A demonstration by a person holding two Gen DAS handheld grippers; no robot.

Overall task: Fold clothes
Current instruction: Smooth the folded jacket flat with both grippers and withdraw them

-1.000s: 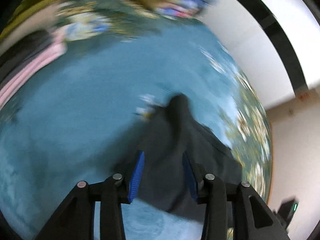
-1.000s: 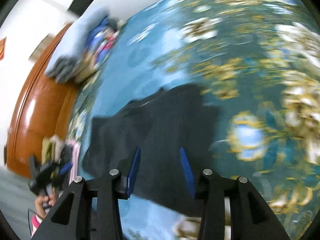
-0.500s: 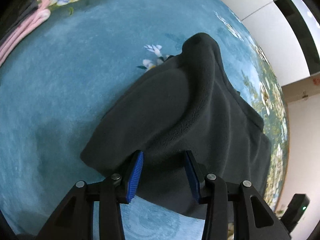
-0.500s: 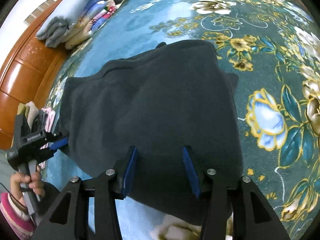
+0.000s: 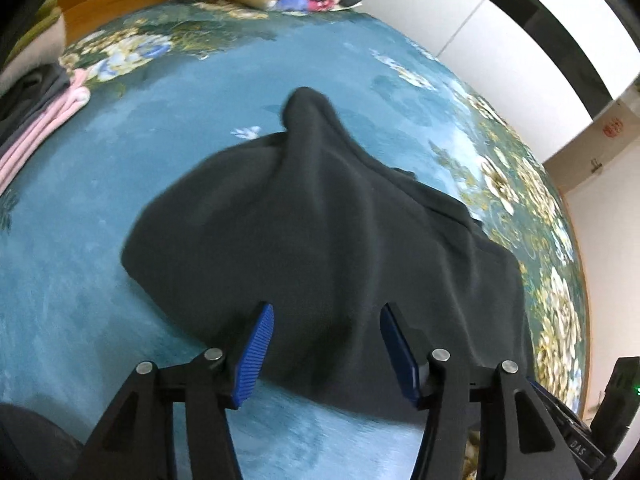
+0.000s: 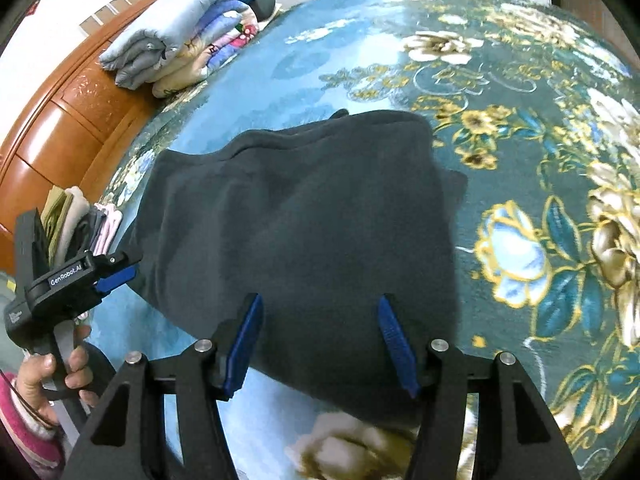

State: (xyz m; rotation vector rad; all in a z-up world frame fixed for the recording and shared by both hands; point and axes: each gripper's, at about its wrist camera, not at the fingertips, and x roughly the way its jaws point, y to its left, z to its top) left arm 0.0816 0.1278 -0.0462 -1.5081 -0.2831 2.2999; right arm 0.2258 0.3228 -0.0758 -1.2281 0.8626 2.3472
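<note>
A dark grey fleece garment [image 5: 320, 220] lies folded on the blue floral bedspread [image 5: 120, 160]; it also shows in the right wrist view [image 6: 304, 220]. My left gripper [image 5: 326, 316] is open and empty, hovering just over the garment's near edge. My right gripper [image 6: 320, 308] is open and empty over the garment's near edge too. The left gripper also shows at the left of the right wrist view [image 6: 120, 276], beside the garment's left corner.
A stack of folded clothes, pink and grey [image 5: 36, 120], lies at the left, also seen in the right wrist view [image 6: 80, 216]. Folded quilts [image 6: 180, 44] sit at the head of the bed against a wooden headboard [image 6: 60, 128]. A white wall [image 5: 520, 60] is beyond.
Both grippers have pulled back and risen slightly from the garment. The garment now lies still on the bedspread and the views have steadied.
</note>
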